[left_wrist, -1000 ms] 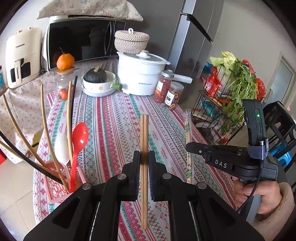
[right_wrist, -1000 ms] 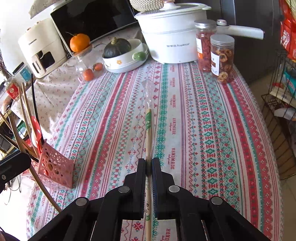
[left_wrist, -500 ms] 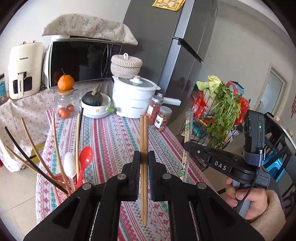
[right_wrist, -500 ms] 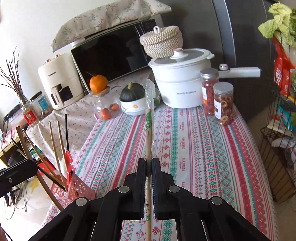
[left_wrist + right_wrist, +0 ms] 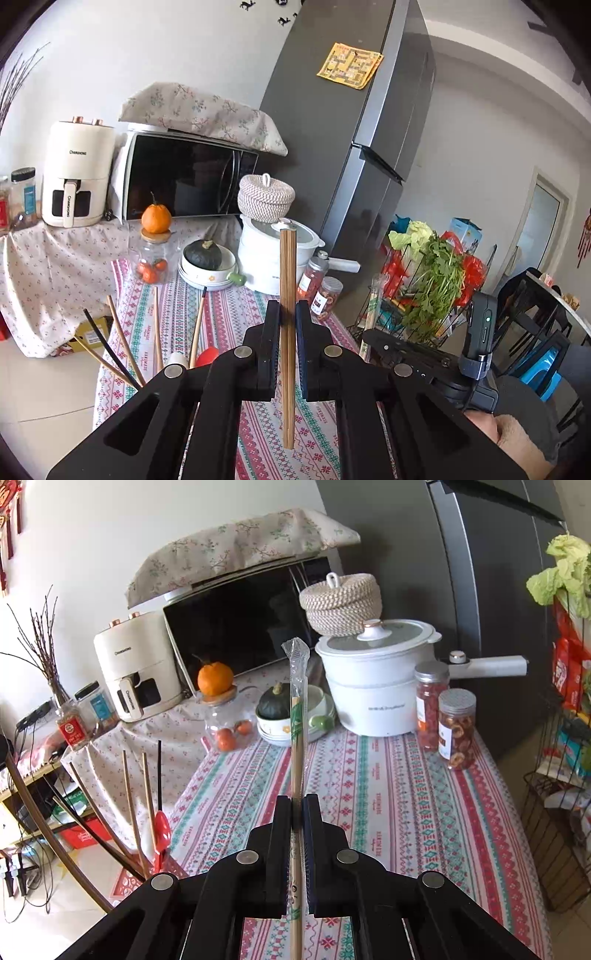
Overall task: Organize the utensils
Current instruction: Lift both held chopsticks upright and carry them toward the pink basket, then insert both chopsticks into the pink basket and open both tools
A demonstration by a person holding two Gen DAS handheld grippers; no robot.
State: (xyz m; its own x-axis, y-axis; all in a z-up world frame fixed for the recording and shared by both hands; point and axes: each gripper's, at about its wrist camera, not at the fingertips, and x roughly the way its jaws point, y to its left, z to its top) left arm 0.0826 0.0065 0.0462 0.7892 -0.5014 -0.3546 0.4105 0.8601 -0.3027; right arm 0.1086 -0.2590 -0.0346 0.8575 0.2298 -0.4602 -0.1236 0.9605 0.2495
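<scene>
My left gripper (image 5: 287,314) is shut on a pair of bare wooden chopsticks (image 5: 287,280), held upright above the table. My right gripper (image 5: 297,805) is shut on a pair of plastic-wrapped chopsticks (image 5: 297,716), also upright; it shows in the left wrist view (image 5: 406,354) at the right. The pink utensil basket (image 5: 129,880) stands at the table's near left edge, mostly hidden behind my fingers. It holds several chopsticks (image 5: 131,805), a red spoon (image 5: 162,830) and a white spoon (image 5: 178,357).
On the striped tablecloth (image 5: 406,794) at the back stand a white pot (image 5: 373,686), two jars (image 5: 456,727), a bowl with a squash (image 5: 280,716) and a glass jar topped with an orange (image 5: 216,679). A wire vegetable rack (image 5: 424,295) stands to the right.
Both grippers have risen and tilted up from the table with their chopsticks; the views now take in the wall and fridge. The basket has slid lower behind the fingers.
</scene>
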